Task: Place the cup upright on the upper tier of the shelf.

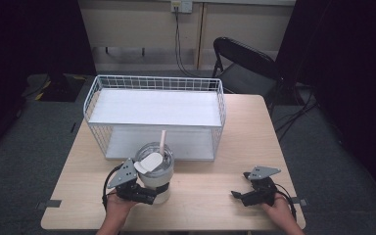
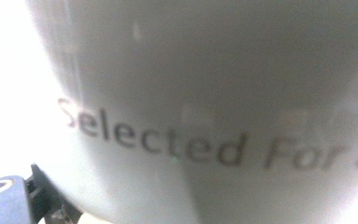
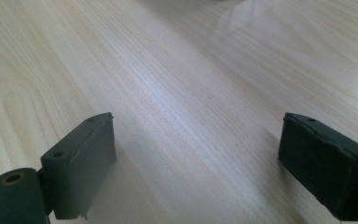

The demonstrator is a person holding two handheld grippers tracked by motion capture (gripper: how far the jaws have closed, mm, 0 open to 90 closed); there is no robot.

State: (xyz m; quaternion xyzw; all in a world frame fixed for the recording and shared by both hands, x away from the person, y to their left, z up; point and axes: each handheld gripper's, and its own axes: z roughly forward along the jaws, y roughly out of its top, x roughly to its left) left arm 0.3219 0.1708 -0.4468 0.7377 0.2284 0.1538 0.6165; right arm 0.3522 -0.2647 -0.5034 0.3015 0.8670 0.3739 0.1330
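Observation:
A white tumbler (image 1: 155, 171) with a clear lid and a pale straw (image 1: 163, 142) stands upright near the front left of the wooden table (image 1: 210, 210). My left gripper (image 1: 144, 195) is at its base, with the jaws around the lower body and shut on it. In the left gripper view the tumbler (image 2: 205, 93) is very close and blurred, with grey lettering on its white wall. My right gripper (image 1: 240, 195) rests low at the front right, open, with bare table between its fingers (image 3: 81, 163).
A white wire rack (image 1: 154, 83) with two shelves stands across the middle of the table, just behind the tumbler. A black folding chair (image 1: 245, 63) sits beyond the far right corner. Cables run along the floor at right.

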